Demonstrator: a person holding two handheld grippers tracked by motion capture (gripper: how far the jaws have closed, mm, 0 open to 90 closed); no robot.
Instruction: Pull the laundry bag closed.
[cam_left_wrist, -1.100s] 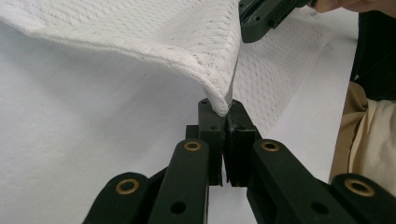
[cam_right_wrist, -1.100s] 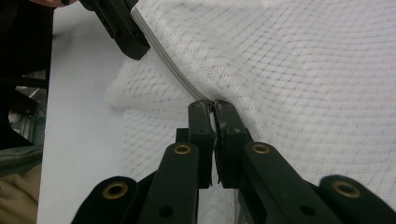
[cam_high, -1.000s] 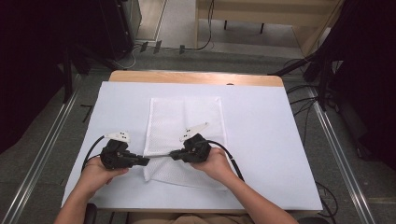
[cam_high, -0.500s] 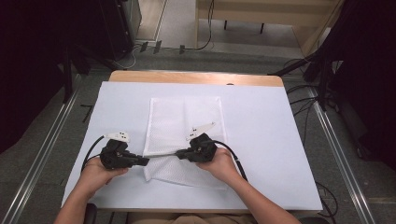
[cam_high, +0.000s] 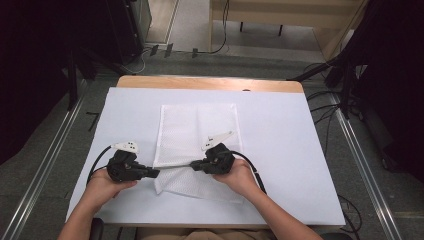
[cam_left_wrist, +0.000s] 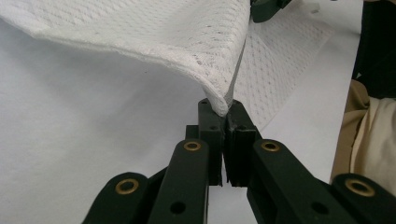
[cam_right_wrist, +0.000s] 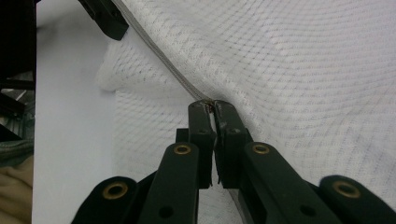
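A: What lies on the surface (cam_high: 280, 150), going left to right?

B: A white sheet covers it. At about 8 o'clock from the middle, the person's left hand (cam_high: 102, 185) holds the left gripper (cam_high: 155, 172), pointing toward 3 o'clock. Its jaws are pressed together on the left corner of a white mesh laundry bag (cam_high: 197, 130); in the left gripper view the mesh (cam_left_wrist: 154, 37) rises from the pinched tips and drapes away toward 11 o'clock.

A: And the bag itself?

B: It lies flat at the centre of the surface, its long side running from 12 to 6 o'clock. Its near part is lifted off the sheet and pulled into a ridge between the two grippers.

A: The other side?

B: Just right of centre, at about 5 o'clock, the right hand (cam_high: 240, 175) holds the right gripper (cam_high: 192, 166), pointing toward 9 o'clock. Its jaws are clamped on the bag's zipper edge; in the right gripper view the zipper seam (cam_right_wrist: 159, 60) runs from the tips toward 11 o'clock, up to the left gripper's jaws.
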